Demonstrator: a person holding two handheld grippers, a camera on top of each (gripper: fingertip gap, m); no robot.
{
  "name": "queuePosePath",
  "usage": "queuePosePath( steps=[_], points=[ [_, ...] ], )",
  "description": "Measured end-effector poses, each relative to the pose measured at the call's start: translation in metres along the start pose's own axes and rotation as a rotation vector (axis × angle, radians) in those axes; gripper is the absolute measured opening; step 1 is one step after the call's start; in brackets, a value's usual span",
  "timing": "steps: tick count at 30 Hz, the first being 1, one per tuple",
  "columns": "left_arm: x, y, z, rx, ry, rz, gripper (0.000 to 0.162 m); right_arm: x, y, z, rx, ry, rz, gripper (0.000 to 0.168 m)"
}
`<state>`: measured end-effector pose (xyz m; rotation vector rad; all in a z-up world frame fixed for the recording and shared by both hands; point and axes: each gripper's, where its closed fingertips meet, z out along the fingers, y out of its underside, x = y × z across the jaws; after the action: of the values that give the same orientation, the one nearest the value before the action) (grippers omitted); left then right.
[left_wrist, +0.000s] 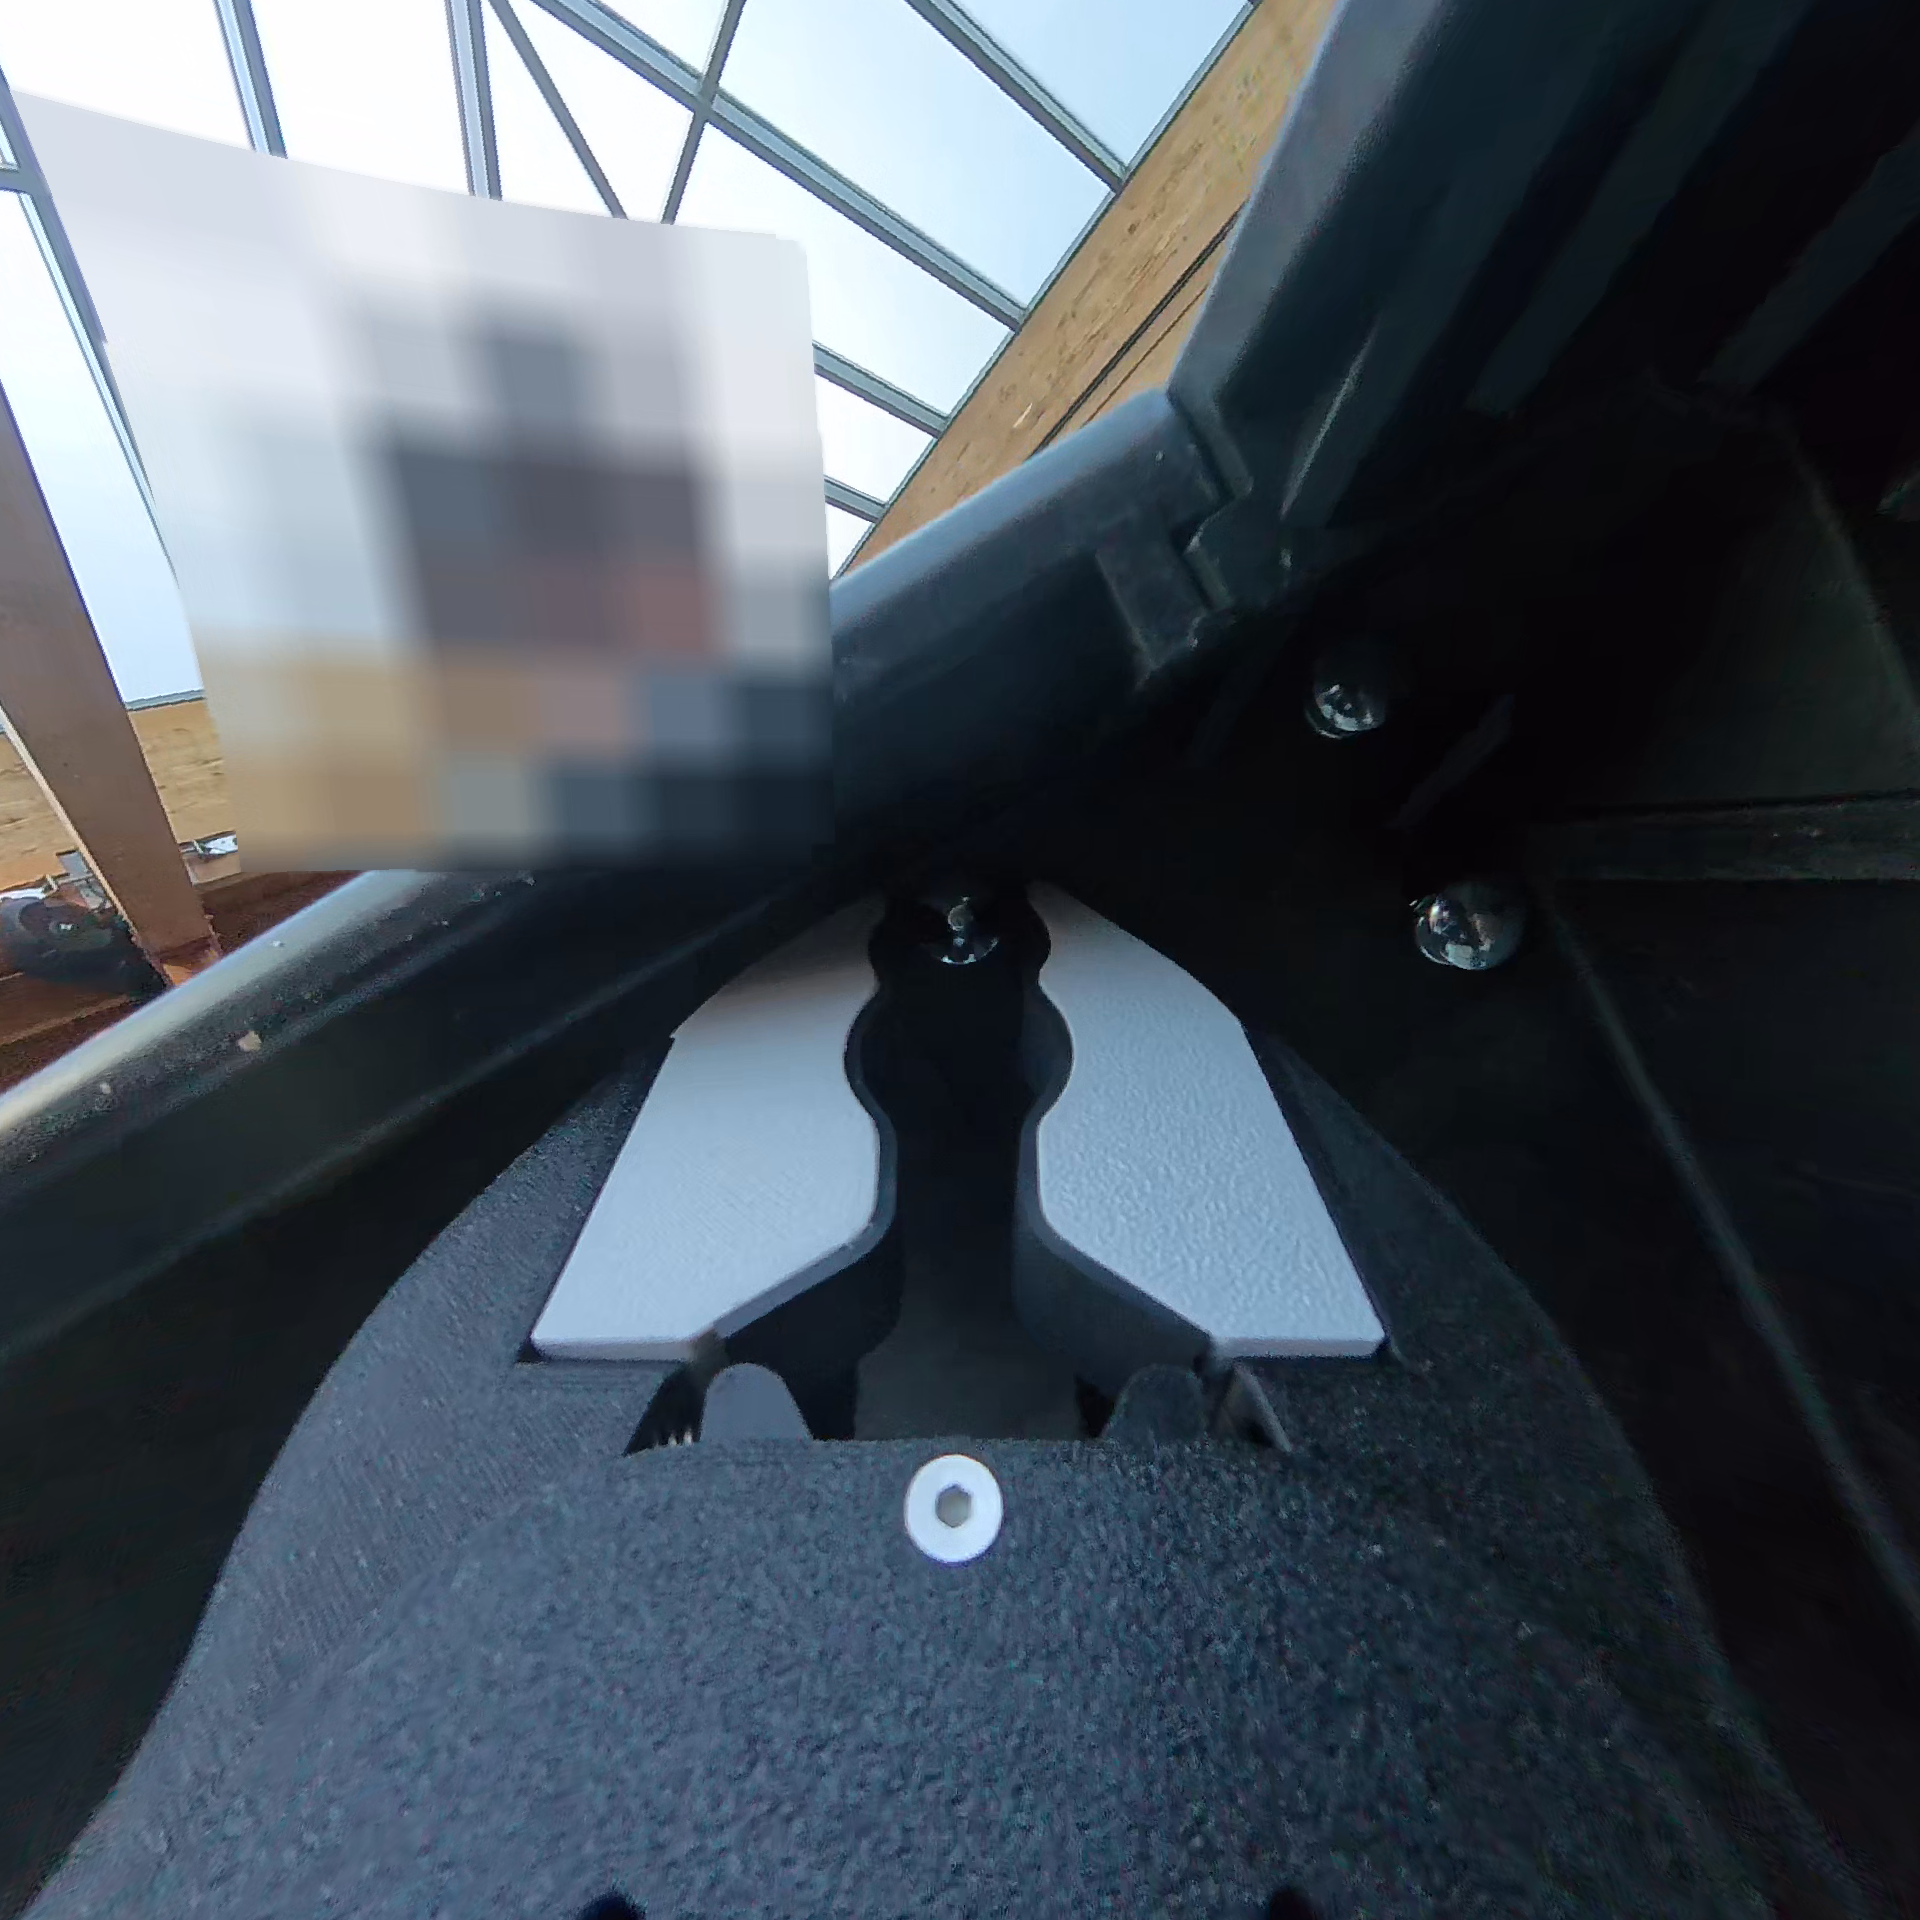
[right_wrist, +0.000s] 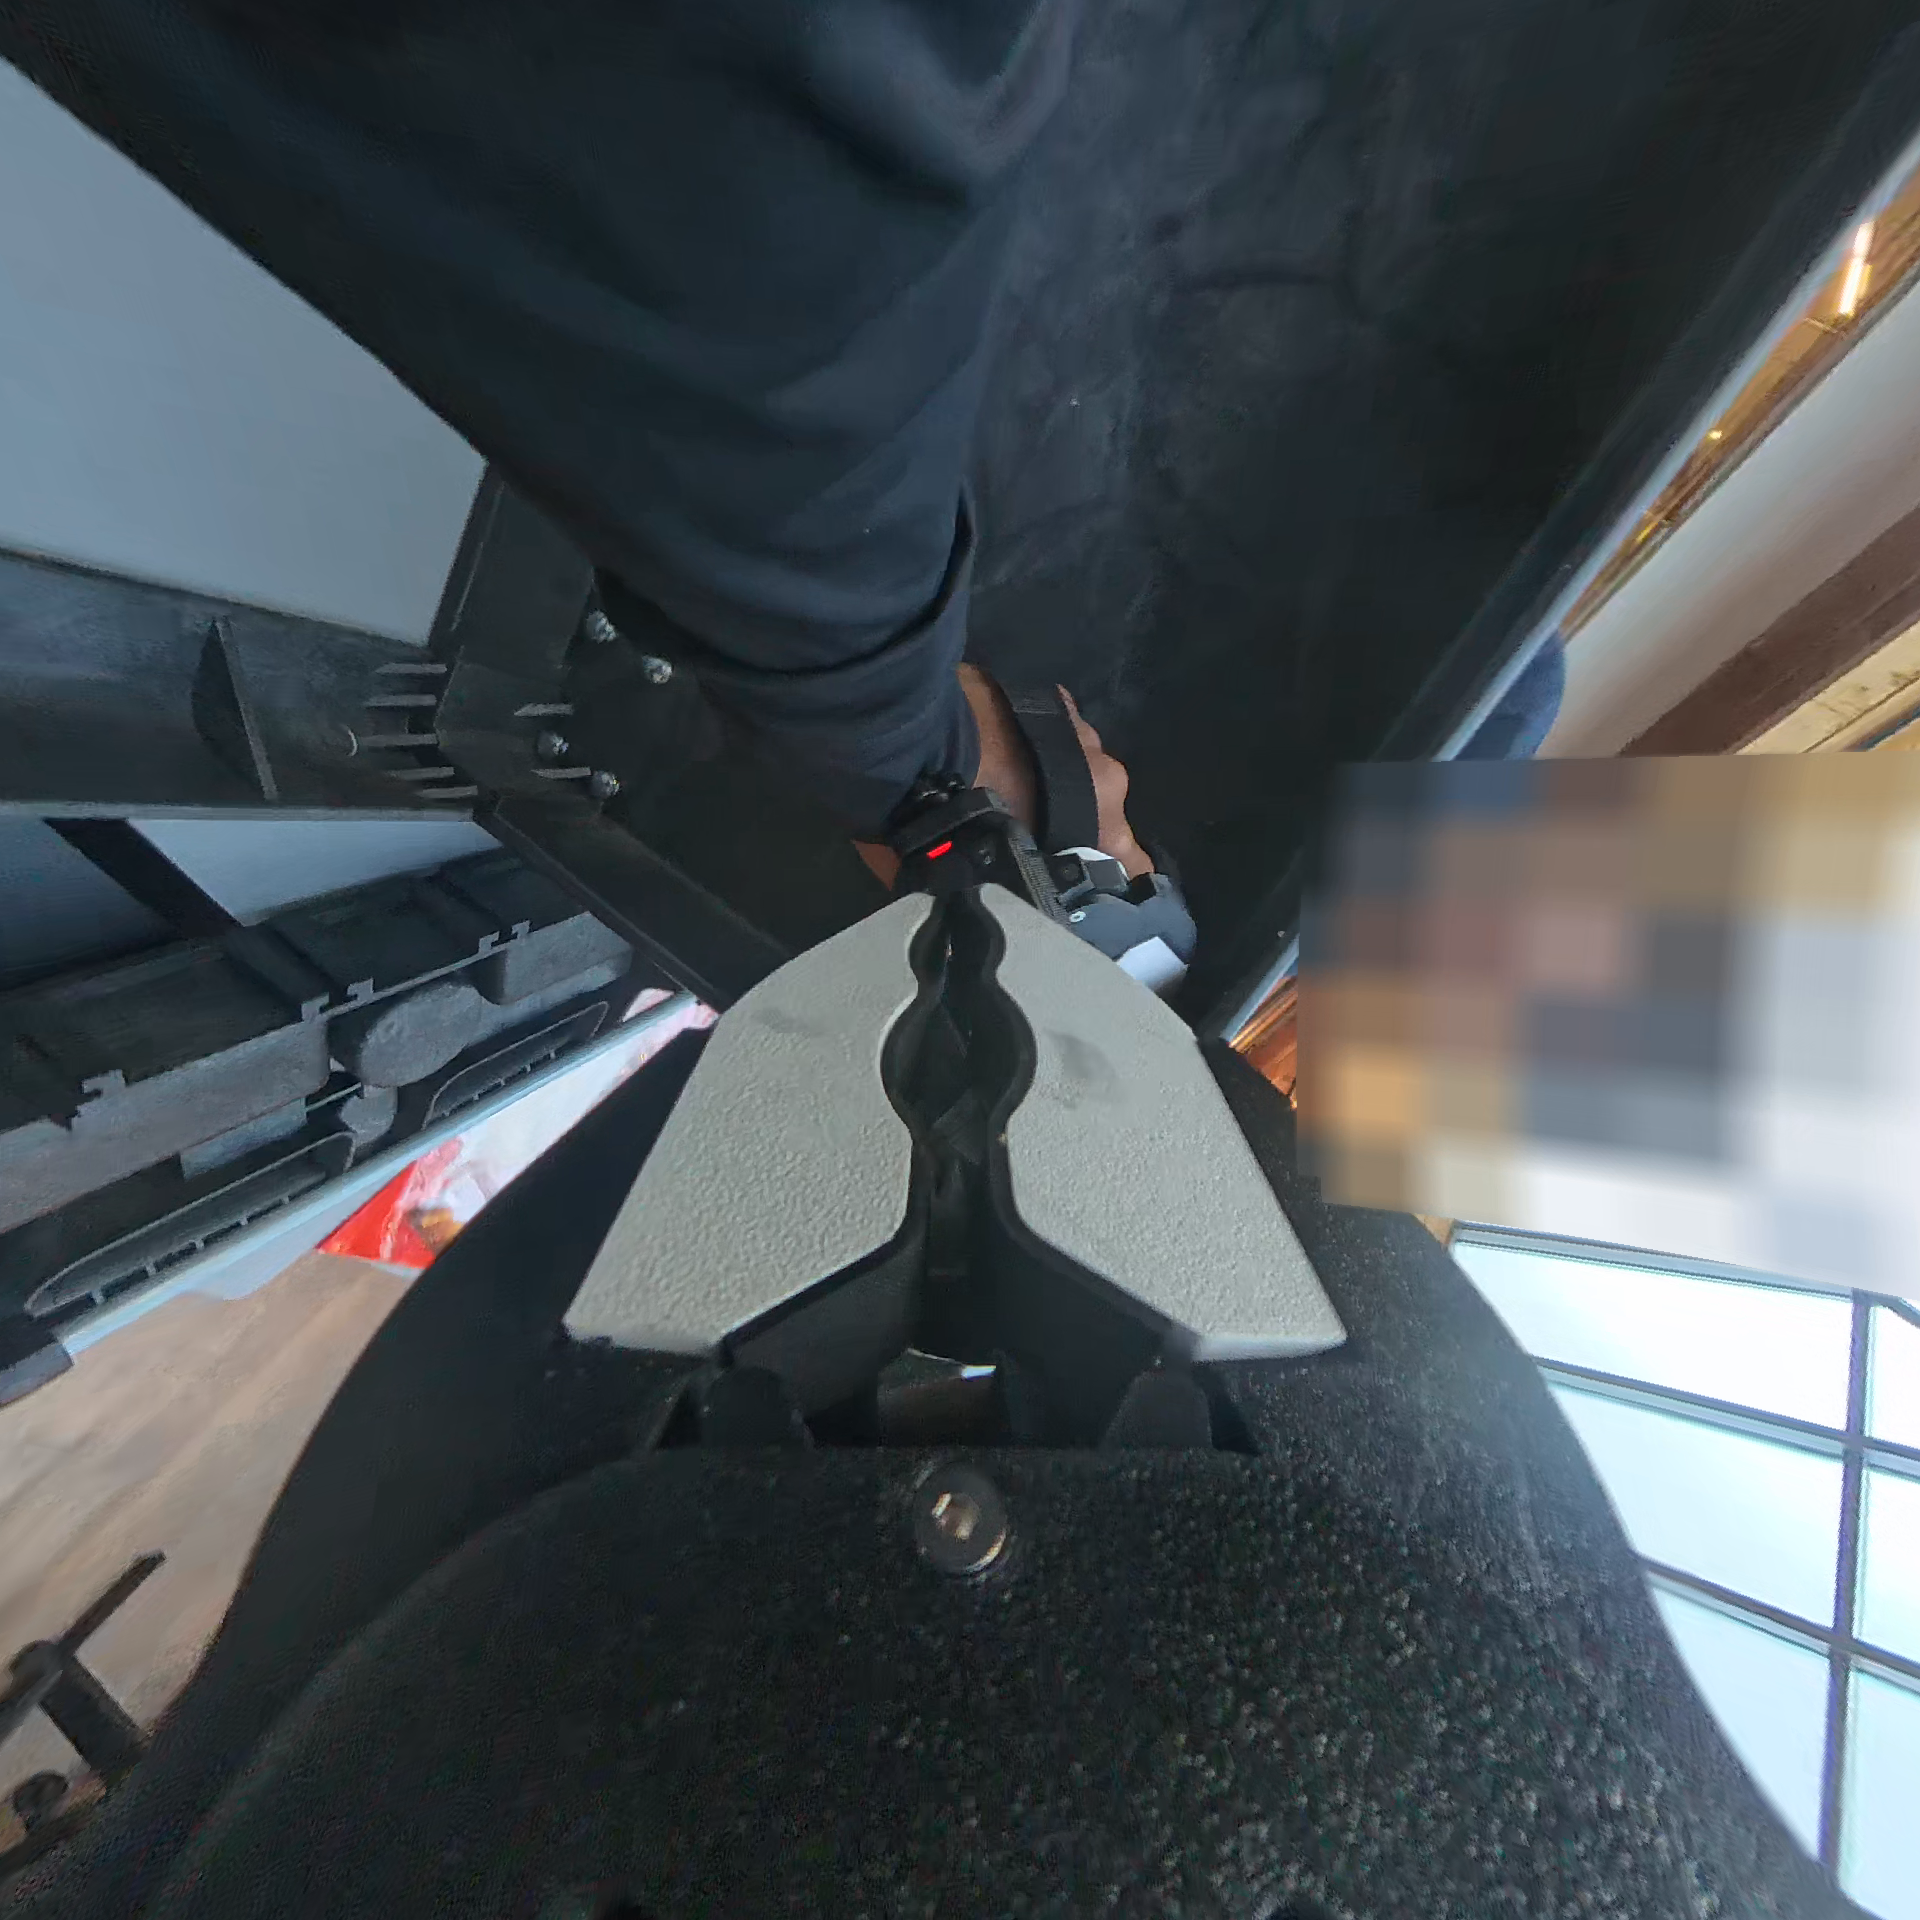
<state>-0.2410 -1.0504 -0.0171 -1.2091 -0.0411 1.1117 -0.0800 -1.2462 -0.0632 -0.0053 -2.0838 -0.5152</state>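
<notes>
Jaws of the left gripper (left_wrist: 957, 920) stand parted around a steel bolt head (left_wrist: 961, 928) on a rigid black plastic frame (left_wrist: 1039, 540); right gripper (right_wrist: 961, 914) nearly closed, empty, near a dark sleeve (right_wrist: 727, 416).

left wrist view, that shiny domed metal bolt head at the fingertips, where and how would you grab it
Probably pinch the shiny domed metal bolt head across its round sides, coming straight ahead with the left gripper: it sits between the parted fingertips. The dome is low and smooth, so grip may slip.
</notes>
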Motion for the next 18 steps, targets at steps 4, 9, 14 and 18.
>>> queuePosePath(
  steps=[4, 9, 14, 18],
  points=[
    [0.0, 0.001, 0.001, -0.014, 0.013, 0.026, 0.02, 0.034, 0.002, -0.009, 0.061, 0.121, 0.191, 0.004],
    [0.001, 0.002, 0.002, -0.041, 0.027, 0.046, 0.02, 0.093, 0.062, -0.028, -0.047, 0.398, 0.406, 0.003],
    [0.001, 0.004, 0.005, -0.069, 0.04, 0.067, 0.02, 0.101, 0.161, -0.056, -0.204, 0.558, 0.667, 0.003],
    [0.002, 0.004, 0.004, -0.07, 0.035, 0.07, 0.02, 0.056, 0.217, -0.079, -0.277, 0.568, 0.88, 0.003]
  ],
)
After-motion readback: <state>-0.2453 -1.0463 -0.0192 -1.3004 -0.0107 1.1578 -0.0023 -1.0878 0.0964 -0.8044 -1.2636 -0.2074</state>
